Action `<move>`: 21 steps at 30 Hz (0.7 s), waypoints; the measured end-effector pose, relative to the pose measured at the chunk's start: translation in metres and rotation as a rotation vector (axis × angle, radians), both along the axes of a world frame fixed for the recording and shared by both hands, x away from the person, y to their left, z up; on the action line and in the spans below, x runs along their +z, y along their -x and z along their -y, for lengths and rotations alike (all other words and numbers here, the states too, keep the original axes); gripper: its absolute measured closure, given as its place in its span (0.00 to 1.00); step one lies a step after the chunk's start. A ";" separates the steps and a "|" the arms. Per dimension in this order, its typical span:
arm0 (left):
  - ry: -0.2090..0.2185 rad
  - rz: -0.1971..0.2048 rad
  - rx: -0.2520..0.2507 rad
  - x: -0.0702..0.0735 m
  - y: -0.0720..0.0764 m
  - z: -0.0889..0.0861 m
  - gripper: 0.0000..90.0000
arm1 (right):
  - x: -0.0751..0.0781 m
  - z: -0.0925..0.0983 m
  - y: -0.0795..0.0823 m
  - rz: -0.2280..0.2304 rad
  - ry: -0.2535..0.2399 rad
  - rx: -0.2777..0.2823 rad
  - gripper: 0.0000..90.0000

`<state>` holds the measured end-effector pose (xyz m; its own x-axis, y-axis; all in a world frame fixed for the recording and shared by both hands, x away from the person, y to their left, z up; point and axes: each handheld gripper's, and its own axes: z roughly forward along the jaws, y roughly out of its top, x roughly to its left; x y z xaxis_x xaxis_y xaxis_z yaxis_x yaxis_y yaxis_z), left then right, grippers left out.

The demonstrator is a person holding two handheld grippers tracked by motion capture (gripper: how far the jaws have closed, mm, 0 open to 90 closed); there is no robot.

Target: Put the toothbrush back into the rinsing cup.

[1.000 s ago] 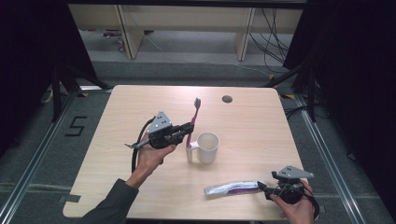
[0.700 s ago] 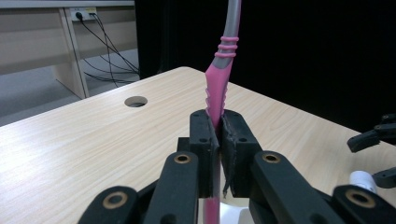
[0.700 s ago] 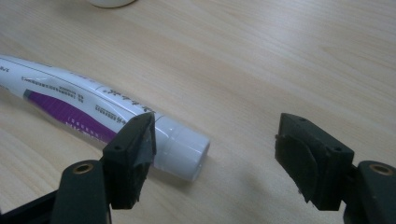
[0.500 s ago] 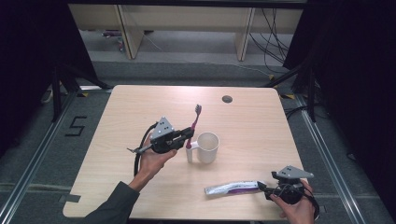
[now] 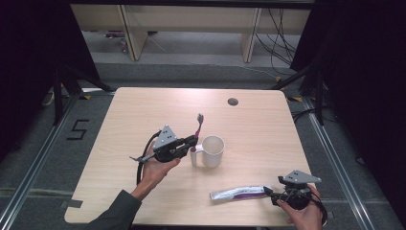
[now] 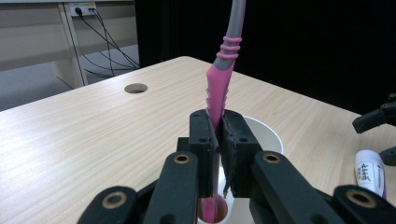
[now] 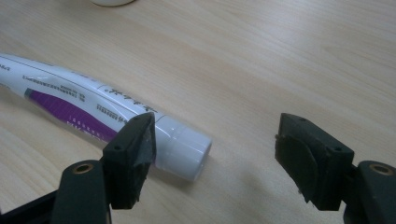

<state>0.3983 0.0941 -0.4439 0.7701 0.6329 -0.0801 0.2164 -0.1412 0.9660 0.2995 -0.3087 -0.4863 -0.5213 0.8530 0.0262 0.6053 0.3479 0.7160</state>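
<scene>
Pink toothbrush (image 5: 197,128), one mug (image 5: 212,151), one toothpaste tube (image 5: 238,193).

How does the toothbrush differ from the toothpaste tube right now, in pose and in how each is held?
The toothbrush stands nearly upright, off the table; the toothpaste tube lies flat on it. The left tongs are shut on the toothbrush handle; the right tongs stand open, with the tube's cap beside one jaw, ungripped. The toothbrush is pink and grey; the tube is white and purple. Both sit near the white mug.
</scene>
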 end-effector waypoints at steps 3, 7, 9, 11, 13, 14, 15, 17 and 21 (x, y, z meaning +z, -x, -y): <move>-0.015 -0.008 -0.005 -0.004 0.001 -0.001 0.92 | 0.000 0.001 -0.001 0.012 0.009 0.011 0.33; -0.028 -0.015 -0.009 -0.008 0.002 -0.001 0.92 | 0.000 0.001 -0.001 0.010 0.006 0.009 0.33; -0.035 -0.020 -0.009 -0.010 0.003 0.000 0.92 | -0.001 0.002 -0.002 0.028 0.020 0.024 0.33; -0.041 -0.020 -0.016 -0.012 0.003 0.000 0.91 | -0.001 0.002 -0.002 0.026 0.018 0.023 0.33; -0.054 -0.026 -0.016 -0.014 0.004 0.000 0.91 | 0.000 0.001 -0.001 0.015 0.007 0.013 0.33; -0.057 -0.020 -0.020 -0.015 0.003 -0.001 0.91 | 0.000 0.001 -0.001 0.011 0.006 0.011 0.33; -0.063 -0.027 -0.016 -0.015 0.004 -0.001 0.91 | 0.000 0.001 -0.001 0.011 0.008 0.011 0.33; -0.068 -0.028 -0.018 -0.016 0.004 -0.001 0.91 | -0.001 0.002 -0.002 0.027 0.018 0.024 0.33; -0.068 -0.025 -0.025 -0.017 0.004 -0.001 0.91 | -0.001 0.002 -0.002 0.027 0.018 0.024 0.33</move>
